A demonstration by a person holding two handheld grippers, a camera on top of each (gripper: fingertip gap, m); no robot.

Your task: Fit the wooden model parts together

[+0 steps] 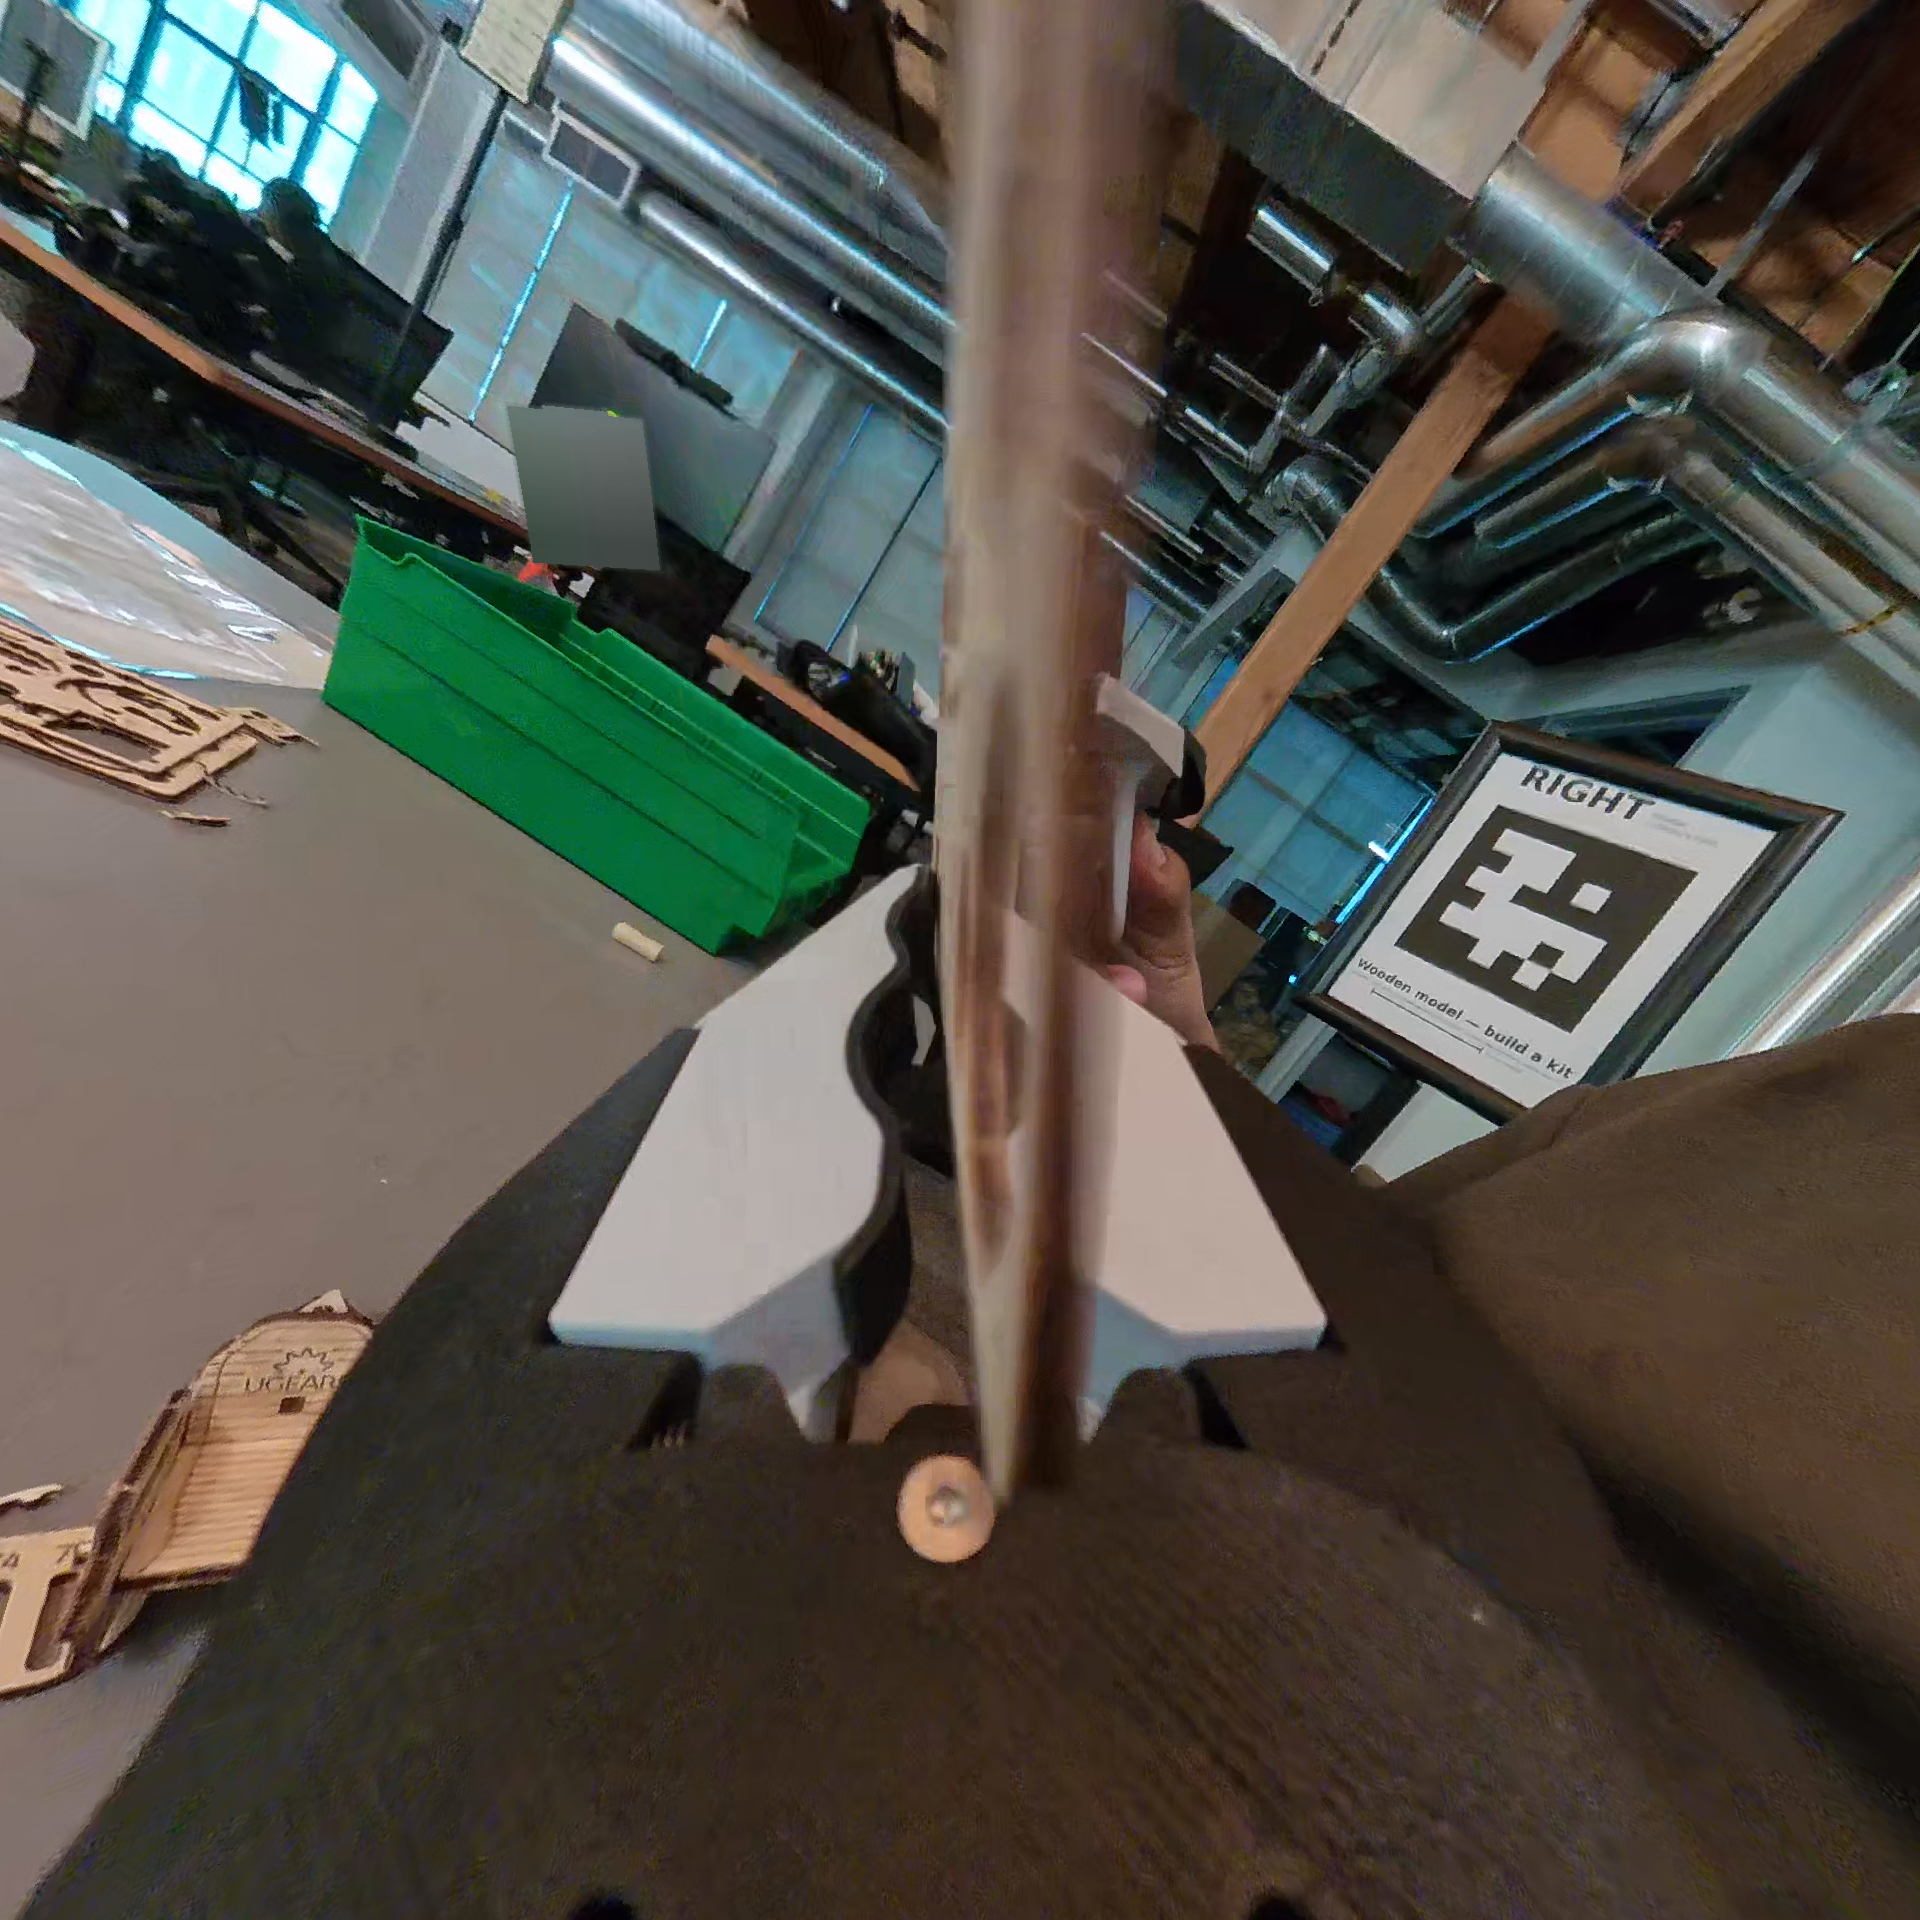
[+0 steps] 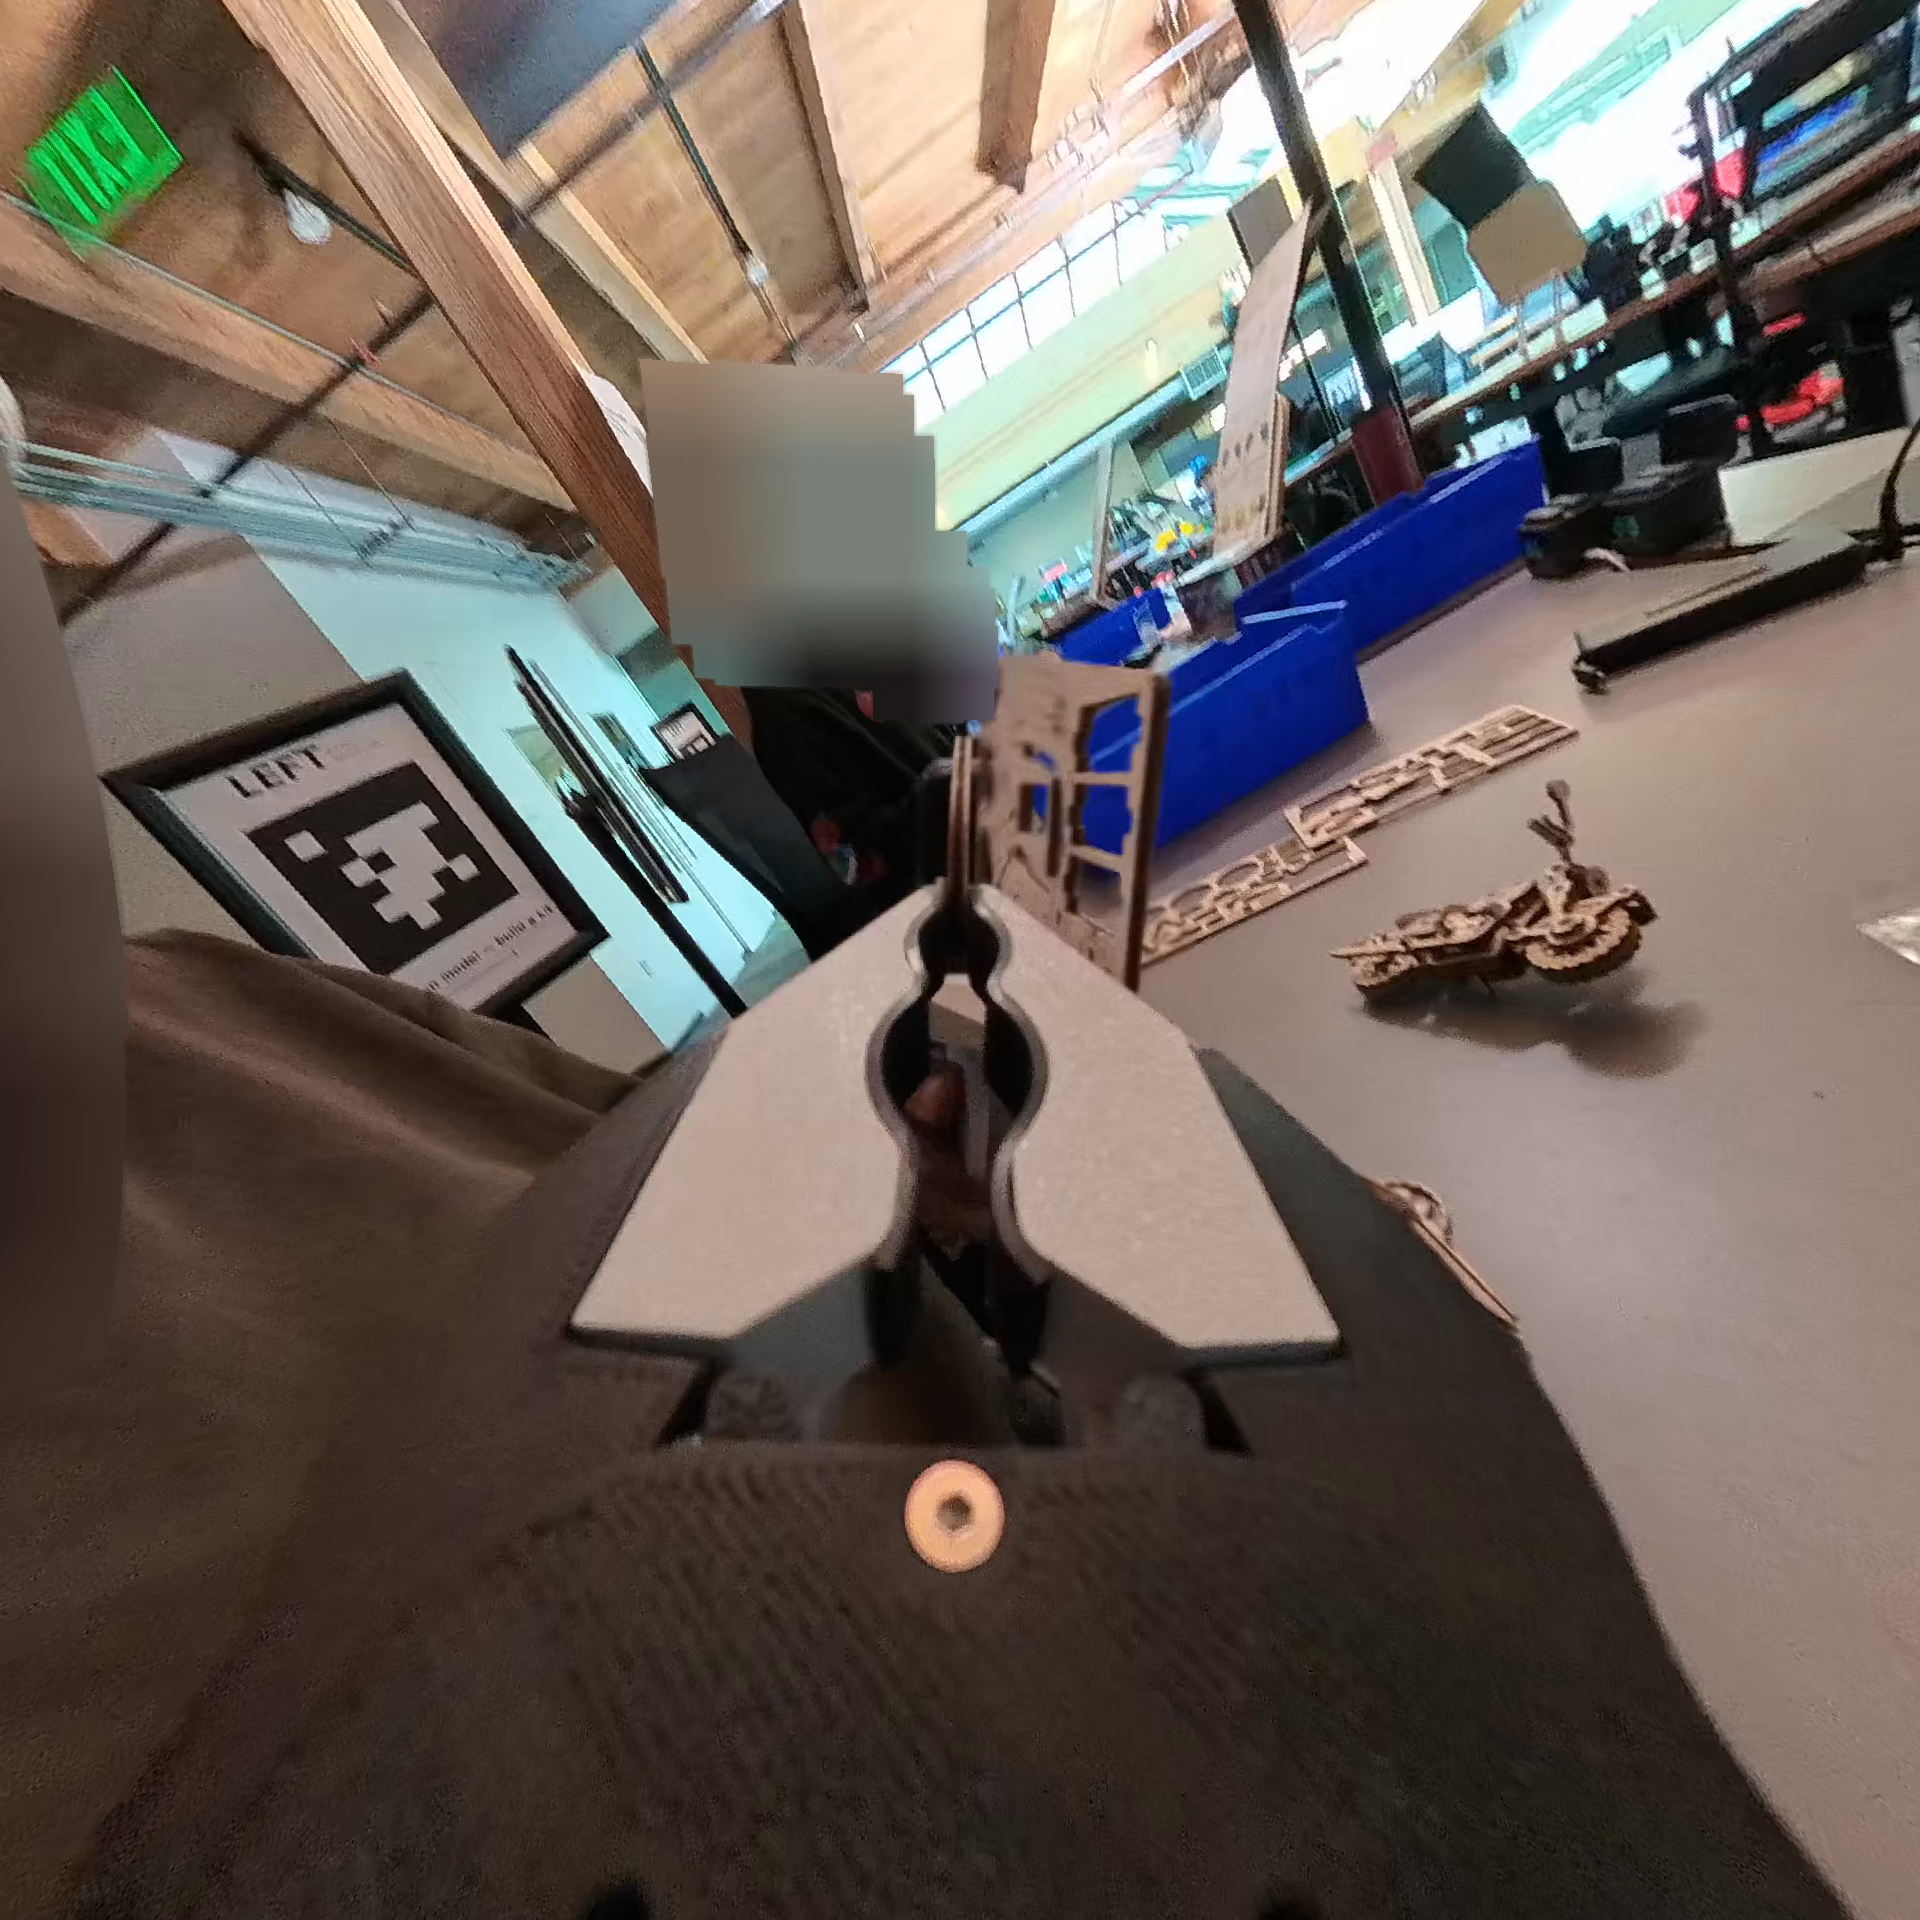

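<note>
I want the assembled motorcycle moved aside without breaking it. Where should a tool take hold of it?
Grip the wooden motorcycle at its mid-body, between the wheels, coming from above and closing across its narrow width. It leans tilted on the table, so the top is open, and its handlebars and wheels look thin and probably fragile.

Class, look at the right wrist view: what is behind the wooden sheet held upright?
Behind the sheet, blue bins show through its cut-outs; its solid parts cover the rest.
</note>
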